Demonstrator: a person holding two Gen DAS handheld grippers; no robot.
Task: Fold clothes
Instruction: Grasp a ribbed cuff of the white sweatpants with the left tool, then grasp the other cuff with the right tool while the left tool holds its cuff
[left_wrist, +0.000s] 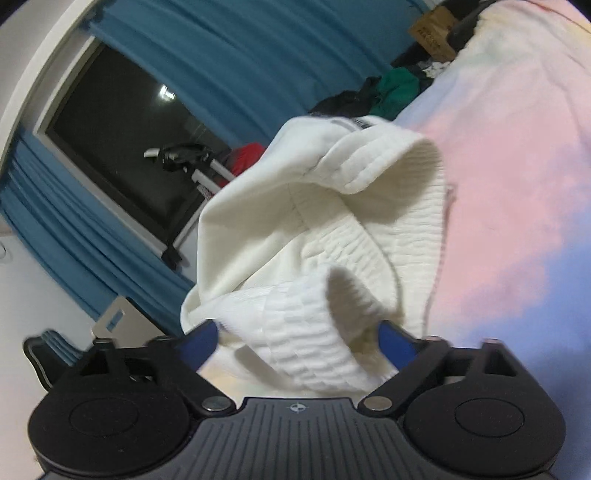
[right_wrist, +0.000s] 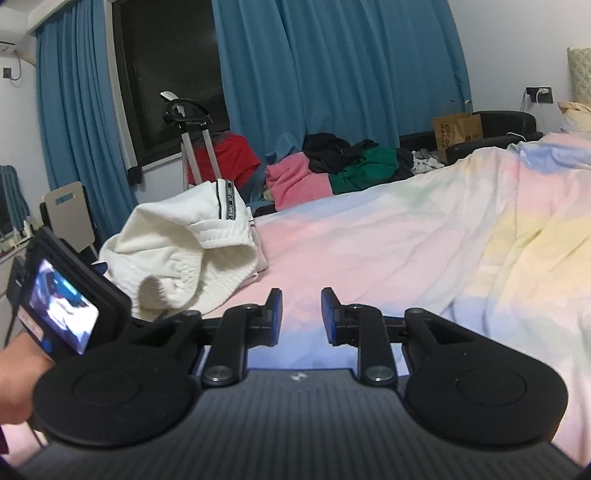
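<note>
A white garment with a ribbed waistband (left_wrist: 325, 229) lies bunched on the pastel bedspread (left_wrist: 509, 184). My left gripper (left_wrist: 299, 343) is open, its blue fingers apart on either side of the ribbed band, which lies between them. In the right wrist view the same white garment (right_wrist: 184, 251) sits at the left on the bed, with a black-striped trim on top. My right gripper (right_wrist: 301, 314) is open and empty, hovering over the pink part of the bedspread (right_wrist: 369, 251), to the right of the garment. The left gripper's body and screen (right_wrist: 62, 310) show at the left edge.
A pile of pink, green and black clothes (right_wrist: 332, 166) lies at the far side of the bed. A red item and a metal stand (right_wrist: 207, 147) stand by the dark window. Blue curtains (right_wrist: 332, 66) hang behind. A paper bag (right_wrist: 458, 129) and a chair (right_wrist: 66, 214) are in view.
</note>
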